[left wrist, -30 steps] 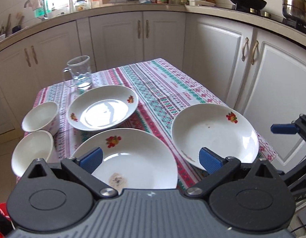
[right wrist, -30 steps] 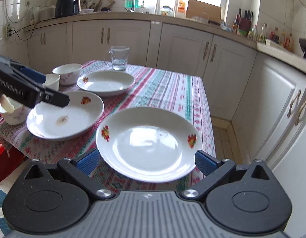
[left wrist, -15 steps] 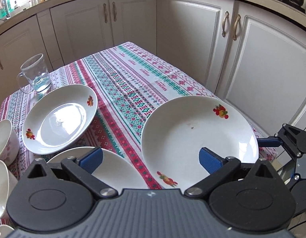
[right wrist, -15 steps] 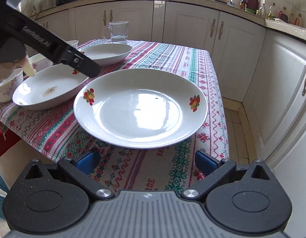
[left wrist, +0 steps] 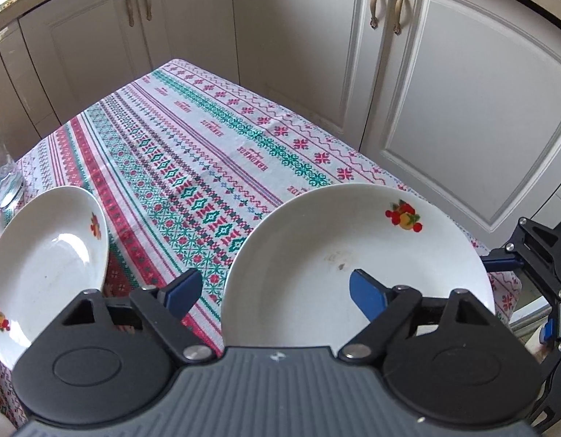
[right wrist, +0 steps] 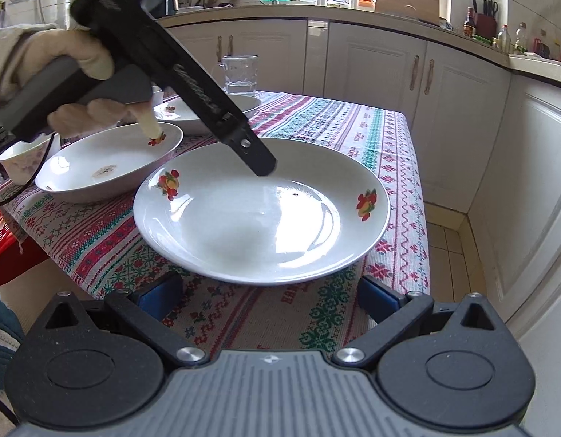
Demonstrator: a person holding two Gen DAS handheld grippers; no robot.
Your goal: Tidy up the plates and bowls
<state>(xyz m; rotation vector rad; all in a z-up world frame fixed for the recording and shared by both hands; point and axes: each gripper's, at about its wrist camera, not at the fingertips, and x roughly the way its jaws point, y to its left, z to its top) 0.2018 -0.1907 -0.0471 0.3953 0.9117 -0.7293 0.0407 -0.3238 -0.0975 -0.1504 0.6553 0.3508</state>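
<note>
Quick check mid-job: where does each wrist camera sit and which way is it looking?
Left wrist: on the left tool, angled down at the near plate; the jaws have just been closing astride its rim.
Right wrist: on the right tool, low at the table edge, showing the person's hand.
Both share that plate.

Table under a patterned cloth; on it three plates, bowls, a glass mug.

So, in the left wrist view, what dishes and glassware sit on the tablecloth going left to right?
Glass mug, barely in view at the left edge → smaller plate → large plate near the table's right edge.
</note>
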